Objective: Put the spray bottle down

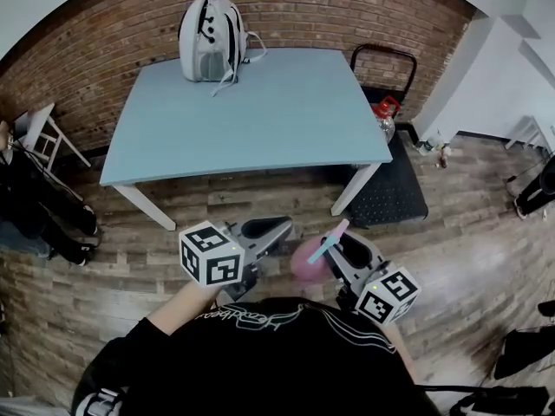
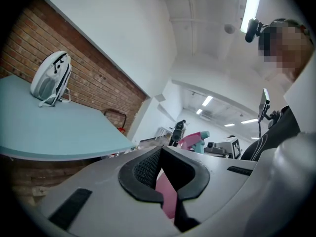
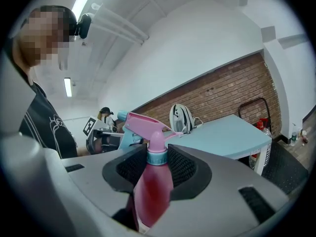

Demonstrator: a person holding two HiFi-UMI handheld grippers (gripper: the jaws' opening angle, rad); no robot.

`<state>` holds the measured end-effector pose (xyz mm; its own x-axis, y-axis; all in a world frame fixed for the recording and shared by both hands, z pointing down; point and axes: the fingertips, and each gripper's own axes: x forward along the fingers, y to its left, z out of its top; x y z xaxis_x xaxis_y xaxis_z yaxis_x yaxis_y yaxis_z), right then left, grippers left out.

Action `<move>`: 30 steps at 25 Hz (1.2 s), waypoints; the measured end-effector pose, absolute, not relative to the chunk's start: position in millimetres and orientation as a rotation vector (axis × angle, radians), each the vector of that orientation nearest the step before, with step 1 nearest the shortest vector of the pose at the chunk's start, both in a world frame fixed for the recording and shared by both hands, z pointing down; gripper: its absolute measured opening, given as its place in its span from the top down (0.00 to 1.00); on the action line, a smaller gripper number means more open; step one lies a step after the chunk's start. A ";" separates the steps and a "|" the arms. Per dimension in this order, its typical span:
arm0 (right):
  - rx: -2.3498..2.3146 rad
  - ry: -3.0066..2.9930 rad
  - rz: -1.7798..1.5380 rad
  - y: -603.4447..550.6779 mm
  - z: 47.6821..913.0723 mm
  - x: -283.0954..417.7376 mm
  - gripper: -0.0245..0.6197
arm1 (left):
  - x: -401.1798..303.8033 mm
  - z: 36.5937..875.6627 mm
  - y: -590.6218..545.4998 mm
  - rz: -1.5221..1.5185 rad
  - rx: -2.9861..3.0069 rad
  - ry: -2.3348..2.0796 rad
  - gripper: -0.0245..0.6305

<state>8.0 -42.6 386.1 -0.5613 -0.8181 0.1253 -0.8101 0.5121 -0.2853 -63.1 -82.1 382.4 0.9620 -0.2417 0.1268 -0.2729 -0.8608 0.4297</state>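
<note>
1. ok, right gripper (image 3: 157, 163) is clamped on the spray bottle (image 3: 152, 194). its pads grip the pink body just under the teal collar, and the spray head stands above the jaws.
2. left gripper (image 2: 165, 174) has its jaws apart in a narrow v and grips nothing. pink of the bottle shows through the gap, so the gripper sits just beside the bottle. can't tell if a tip touches it.
3. location: the bottle is in the air in front of the person's chest, between the two grippers. it is over the wood floor (image 1: 260, 206) and well short of the table (image 1: 260, 115).
4. orientation: long axis about upright, head up and base down, with a slight lean at most. the nozzle (image 3: 121, 116) points sideways toward the left gripper and the person, away from the table.
5. progress: not put down yet. the bottle is in hand, but nothing supports its base.
6. remaining, my read: the light-blue table is the likely spot. get the bottle over it, lower it until the base sits flat, open the right jaws, then back off.
7. far side: a white backpack (image 1: 211, 40) sits at the table's far edge by the brick wall (image 1: 347, 16), well apart from the near edge.
</note>
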 end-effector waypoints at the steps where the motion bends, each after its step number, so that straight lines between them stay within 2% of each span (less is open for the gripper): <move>1: -1.461 2.712 -0.491 -47.3 386.9 9.1 0.76 | -64.7 383.0 -87.7 0.090 2.652 -0.378 0.95; 13: -1.378 2.737 -0.544 -127.2 412.0 42.0 0.76 | -34.0 404.0 -155.2 0.105 2.626 -0.457 0.95; 30: -1.259 2.834 -0.596 -330.5 416.5 132.1 0.76 | 55.9 418.5 -344.6 0.121 2.529 -0.604 0.95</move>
<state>132.1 -330.5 416.5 -0.6822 -0.7122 0.1653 -0.7184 0.6111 -0.3324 55.9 -344.6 418.5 0.8958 -0.3954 0.2031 -0.4431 -0.7580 0.4787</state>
